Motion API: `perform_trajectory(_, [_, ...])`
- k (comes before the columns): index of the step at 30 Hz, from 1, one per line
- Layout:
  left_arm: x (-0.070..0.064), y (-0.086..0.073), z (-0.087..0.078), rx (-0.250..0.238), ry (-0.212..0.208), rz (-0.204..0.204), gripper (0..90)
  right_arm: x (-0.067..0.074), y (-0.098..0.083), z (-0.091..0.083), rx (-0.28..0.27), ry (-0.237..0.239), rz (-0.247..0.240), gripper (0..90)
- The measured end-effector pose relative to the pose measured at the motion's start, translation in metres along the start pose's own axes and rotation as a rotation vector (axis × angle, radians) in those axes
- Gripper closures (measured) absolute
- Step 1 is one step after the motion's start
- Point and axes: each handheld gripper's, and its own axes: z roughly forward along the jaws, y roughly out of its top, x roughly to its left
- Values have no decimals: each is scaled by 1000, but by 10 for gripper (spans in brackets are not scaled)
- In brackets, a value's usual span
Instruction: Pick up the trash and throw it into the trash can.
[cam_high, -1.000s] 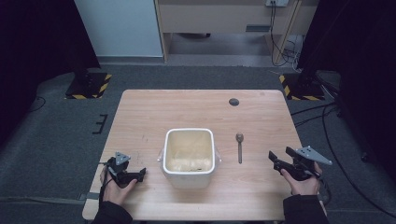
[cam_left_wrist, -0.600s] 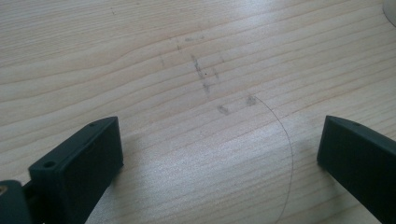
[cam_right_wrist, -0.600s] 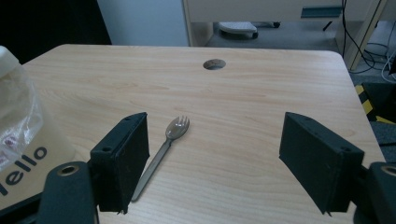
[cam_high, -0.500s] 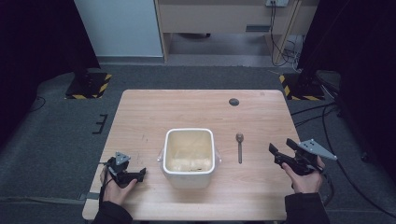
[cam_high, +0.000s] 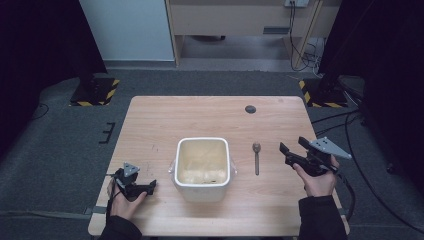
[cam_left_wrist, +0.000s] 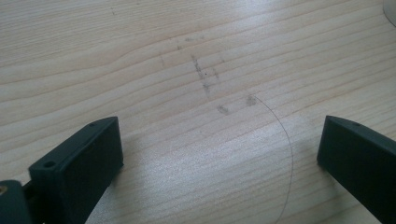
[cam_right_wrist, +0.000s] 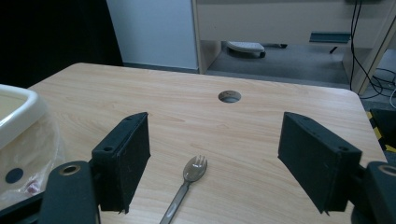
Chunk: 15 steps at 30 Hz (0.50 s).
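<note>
Pale wood makes the tabletop (cam_high: 165, 120), and a white square tub (cam_high: 202, 167) stands on it near the front edge, about midway between the side edges. Just right of the tub lies a spork (cam_high: 256, 157), its head toward the far edge, apart from the tub. A round hole (cam_high: 250, 109) is near the far edge. The left hand-held gripper (cam_high: 139, 187) rests close to the front left corner, jaws wide apart with nothing between them. The right hand-held gripper (cam_high: 292, 152) is near the right edge, raised, also wide open and empty, pointing toward the spork.
</note>
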Motion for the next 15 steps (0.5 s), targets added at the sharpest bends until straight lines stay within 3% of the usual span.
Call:
perform_trajectory(12, [0, 0, 0, 0, 1, 0, 0, 15, -11, 35, 53, 5, -18, 329])
perform_trajectory(15, [0, 0, 0, 0, 1, 0, 0, 19, -16, 46, 62, -12, -18, 340])
